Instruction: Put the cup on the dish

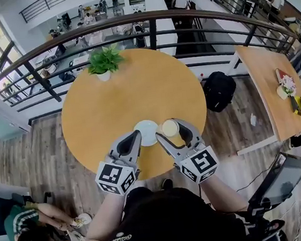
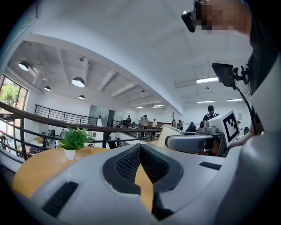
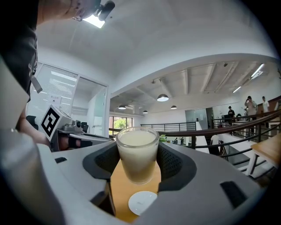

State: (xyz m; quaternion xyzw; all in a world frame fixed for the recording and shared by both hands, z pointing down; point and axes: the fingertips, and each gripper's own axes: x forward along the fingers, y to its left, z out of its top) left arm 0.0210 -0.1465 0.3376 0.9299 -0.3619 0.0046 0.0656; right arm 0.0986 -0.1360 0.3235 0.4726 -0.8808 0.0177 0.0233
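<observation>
A glass cup (image 1: 170,128) of creamy white liquid is held off the table, with my right gripper (image 1: 172,131) shut on its sides. In the right gripper view the cup (image 3: 137,154) sits upright between the black pads (image 3: 175,165), and the small white dish (image 3: 142,202) lies on the wood below and slightly in front of it. In the head view the dish (image 1: 145,128) is just left of the cup, on the near part of the round wooden table (image 1: 111,111). My left gripper (image 1: 135,137) rests at the dish's left edge, shut, with nothing between its jaws (image 2: 140,149).
A potted green plant (image 1: 103,63) stands at the table's far edge. A dark railing (image 1: 150,20) runs behind the table. A black backpack (image 1: 218,90) lies on the floor to the right, beside a second wooden table (image 1: 268,87). A person (image 1: 28,234) sits at lower left.
</observation>
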